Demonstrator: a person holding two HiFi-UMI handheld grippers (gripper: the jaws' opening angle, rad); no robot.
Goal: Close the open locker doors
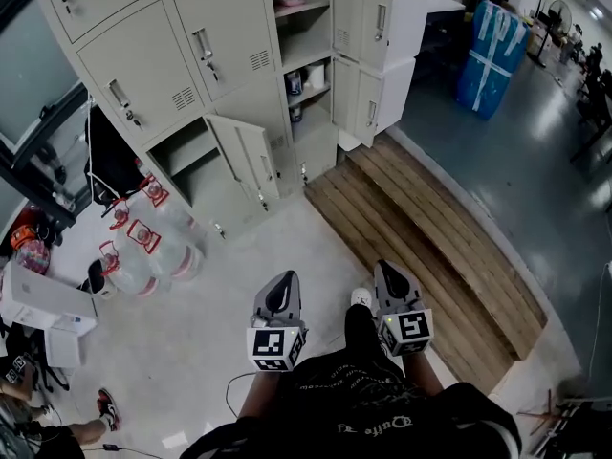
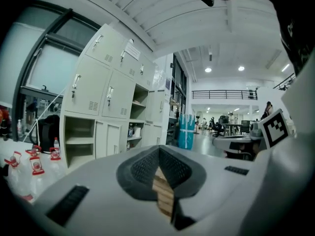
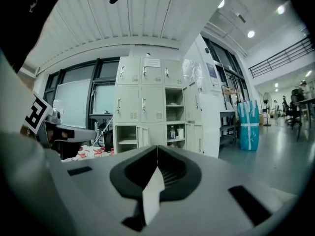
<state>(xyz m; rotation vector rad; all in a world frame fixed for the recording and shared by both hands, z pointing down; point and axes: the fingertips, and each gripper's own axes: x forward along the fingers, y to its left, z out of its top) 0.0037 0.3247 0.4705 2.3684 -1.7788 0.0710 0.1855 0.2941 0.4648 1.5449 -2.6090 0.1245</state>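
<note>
- Currently you stand well back from the locker bank (image 1: 191,55) with both tools held low ahead of you. The left gripper (image 1: 284,280) and the right gripper (image 1: 387,268) each have their jaws pressed together, nothing between them.
- Three doors look open. The bottom-row door (image 1: 244,156) hangs out over the floor. At the right-hand column, an upper door (image 1: 368,12) and a lower door (image 1: 371,98) stand swung wide.
- Closed jaws should serve well as a blunt pushing tip, so there is probably no need to open them.
- Get close first, then set the tip on a door's outer face near the handle edge, far from the hinge. Follow its arc until it sits flush.
- A sensible split would be the left gripper for the bottom-row door and the right gripper for the pair on the right.
- Mind your footing: water jugs (image 1: 143,247) with red handles crowd the floor just beside the bottom-row door, and wooden planking (image 1: 430,247) runs up to the right-hand doors.
- The bottom compartment (image 1: 186,161) shows one shelf and nothing on it.
- The open right-hand column holds something pink (image 1: 292,0) on its upper shelf, too small to name. Lower down are a bottle (image 1: 294,82) and a white item (image 1: 316,75).
- None of these seems to jut past the shelf fronts, but check before you push.
</note>
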